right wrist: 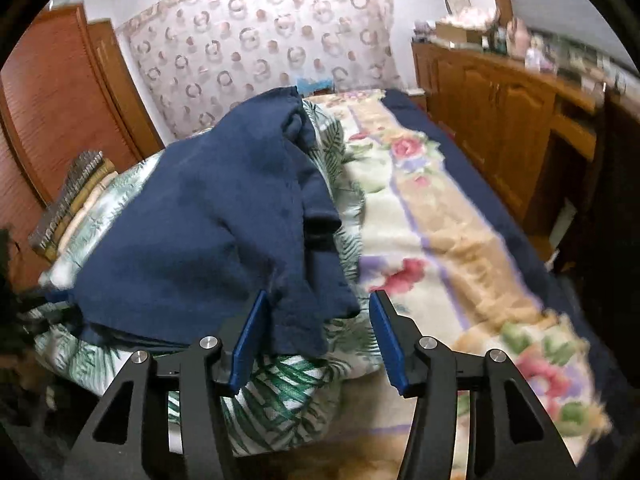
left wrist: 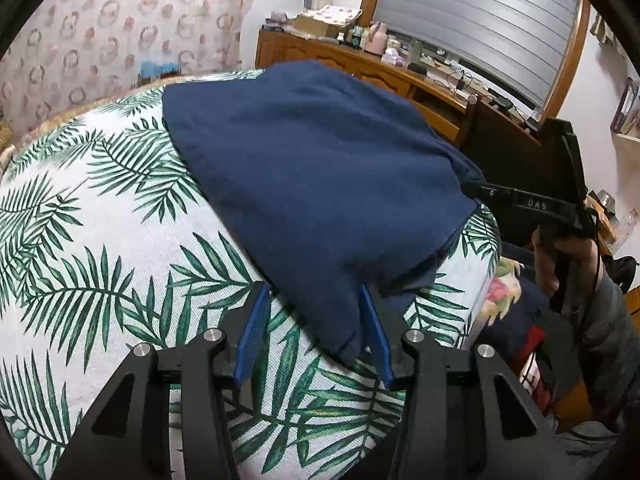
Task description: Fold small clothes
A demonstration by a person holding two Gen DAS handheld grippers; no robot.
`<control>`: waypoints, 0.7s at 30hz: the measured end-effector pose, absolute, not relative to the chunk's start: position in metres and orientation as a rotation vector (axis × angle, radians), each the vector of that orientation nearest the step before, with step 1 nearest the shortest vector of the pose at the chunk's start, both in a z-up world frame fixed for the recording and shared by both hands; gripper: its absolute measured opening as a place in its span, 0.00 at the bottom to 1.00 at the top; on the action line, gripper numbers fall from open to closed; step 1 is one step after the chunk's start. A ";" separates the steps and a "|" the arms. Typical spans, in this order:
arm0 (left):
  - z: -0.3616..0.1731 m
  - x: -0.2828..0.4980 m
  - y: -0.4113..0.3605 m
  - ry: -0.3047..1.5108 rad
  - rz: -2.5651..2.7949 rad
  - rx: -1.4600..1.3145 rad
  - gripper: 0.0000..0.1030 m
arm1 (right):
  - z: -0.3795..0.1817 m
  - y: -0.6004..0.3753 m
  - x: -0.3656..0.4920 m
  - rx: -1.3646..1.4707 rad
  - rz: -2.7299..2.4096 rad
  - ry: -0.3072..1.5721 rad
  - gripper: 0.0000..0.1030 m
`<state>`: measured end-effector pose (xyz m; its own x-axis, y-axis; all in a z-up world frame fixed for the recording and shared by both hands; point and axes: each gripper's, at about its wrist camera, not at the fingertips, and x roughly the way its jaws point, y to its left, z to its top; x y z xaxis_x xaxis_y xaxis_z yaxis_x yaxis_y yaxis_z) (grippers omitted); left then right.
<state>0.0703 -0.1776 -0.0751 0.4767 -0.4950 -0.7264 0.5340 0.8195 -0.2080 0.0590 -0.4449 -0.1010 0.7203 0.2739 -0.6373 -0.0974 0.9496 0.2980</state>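
Observation:
A dark blue garment (left wrist: 316,168) lies partly folded on a white cushion with green palm leaves (left wrist: 100,248). My left gripper (left wrist: 316,300) is open, its blue pads on either side of the garment's near corner, which lies loose between them. The right gripper (left wrist: 480,190) shows at the garment's right edge in the left wrist view. In the right wrist view my right gripper (right wrist: 318,300) is open around the garment's (right wrist: 208,220) near hanging edge. The leaf cushion (right wrist: 288,396) shows under it.
A floral blanket (right wrist: 440,240) covers the bed to the right of the cushion. A wooden sideboard (left wrist: 384,68) cluttered with bottles and boxes runs along the far wall under a shuttered window. A patterned headboard (right wrist: 260,40) and wooden wardrobe doors (right wrist: 52,92) stand behind.

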 end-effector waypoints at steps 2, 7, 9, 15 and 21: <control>-0.075 0.069 -0.179 0.870 -0.631 0.049 0.46 | -0.101 -0.447 0.061 0.277 0.218 0.743 0.53; -0.075 0.067 -0.185 0.869 -0.617 0.071 0.12 | -0.099 -0.446 0.062 0.261 0.241 0.743 0.48; -0.072 0.065 -0.187 0.850 -0.618 0.080 0.07 | -0.098 -0.445 0.061 0.243 0.239 0.738 0.40; -0.044 0.061 -0.185 0.750 -0.637 0.046 0.05 | -0.094 -0.447 0.054 0.164 0.190 0.703 0.15; -0.010 0.074 -0.185 0.673 -0.674 0.006 0.05 | -0.086 -0.442 0.046 0.127 0.203 0.645 0.08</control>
